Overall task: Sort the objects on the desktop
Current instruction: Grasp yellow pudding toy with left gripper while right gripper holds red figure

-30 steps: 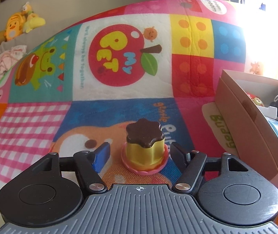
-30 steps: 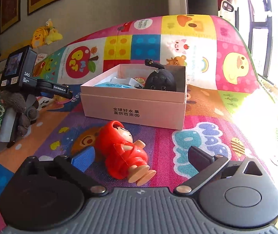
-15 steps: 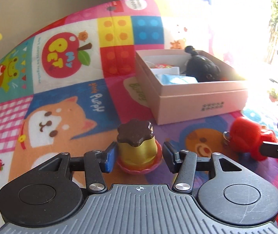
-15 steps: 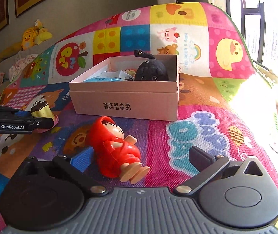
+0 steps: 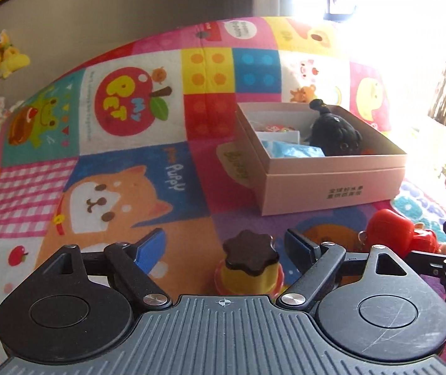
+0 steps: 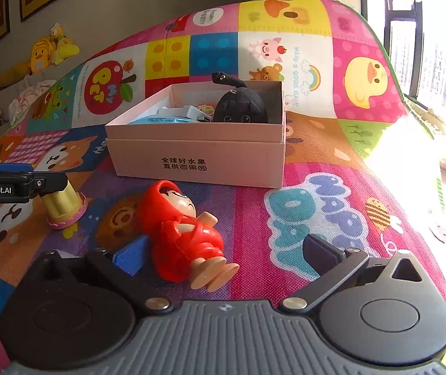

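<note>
A toy pudding, yellow with a brown flower-shaped top and a pink base, stands on the play mat between the fingers of my left gripper. The jaws are opening and neither pad touches it; it sits nearer the right finger. In the right wrist view the pudding leans slightly under that gripper's finger. A red hooded doll lies on its back between the wide-open fingers of my right gripper, close to the blue left pad. The doll also shows in the left wrist view.
A pink cardboard box stands just beyond the doll, holding a black plush, a blue packet and small items. The colourful play mat stretches left. Plush toys and clothes lie at the far left by the wall.
My left gripper shut on the pudding, carried it right toward the box and the doll, then set it down and spread its fingers. The right gripper stayed where it was.
</note>
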`<state>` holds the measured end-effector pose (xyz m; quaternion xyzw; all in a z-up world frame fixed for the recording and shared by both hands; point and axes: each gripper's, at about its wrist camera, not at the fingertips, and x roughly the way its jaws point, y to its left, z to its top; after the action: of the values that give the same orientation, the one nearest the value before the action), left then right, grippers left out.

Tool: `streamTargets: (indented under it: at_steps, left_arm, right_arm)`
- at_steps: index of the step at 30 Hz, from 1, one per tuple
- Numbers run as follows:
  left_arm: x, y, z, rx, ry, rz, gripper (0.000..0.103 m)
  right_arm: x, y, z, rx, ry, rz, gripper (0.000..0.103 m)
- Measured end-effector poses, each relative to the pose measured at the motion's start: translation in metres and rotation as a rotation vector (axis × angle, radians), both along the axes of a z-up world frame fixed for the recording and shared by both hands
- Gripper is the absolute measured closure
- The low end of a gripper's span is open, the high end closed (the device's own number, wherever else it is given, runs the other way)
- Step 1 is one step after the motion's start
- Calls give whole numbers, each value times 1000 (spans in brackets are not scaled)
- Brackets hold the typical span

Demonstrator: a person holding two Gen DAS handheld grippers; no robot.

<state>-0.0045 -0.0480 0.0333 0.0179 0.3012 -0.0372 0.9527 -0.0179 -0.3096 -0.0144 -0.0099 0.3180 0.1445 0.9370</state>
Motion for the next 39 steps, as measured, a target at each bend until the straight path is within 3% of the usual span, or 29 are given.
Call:
streamTargets:
  at_steps: [14, 19, 24, 26, 29, 31, 34, 36, 39]
  left_arm:
    - [-7, 69, 4, -17, -13, 282, 9]
    - [-16, 58, 8, -100, -19, 150, 8]
    - [-9, 15, -11, -48, 23, 20, 8]
    - [-5, 2, -21, -30, 48, 3, 11]
    - [2, -2, -28, -48, 76, 15, 24]
    - [4, 1, -27, -65, 77, 28, 42]
    - [5, 5, -21, -80, 68, 29, 58]
    - [5, 10, -18, -132, 87, 22, 58]
    - [3, 15, -16, -270, 141, -14, 58]
  right_arm:
    - [-1, 2, -2, -6, 2, 0, 0]
    - [0, 3, -2, -9, 6, 2, 0]
    - [-1, 5, -2, -17, 6, 1, 0]
    - [-1, 4, -2, -17, 7, 1, 0]
    - [0, 4, -2, -15, 9, 2, 0]
    - [0, 4, -2, -14, 13, 3, 0]
    - [0, 3, -2, -13, 13, 3, 0]
    - [0, 4, -2, -14, 14, 2, 0]
    - [0, 4, -3, -15, 14, 2, 0]
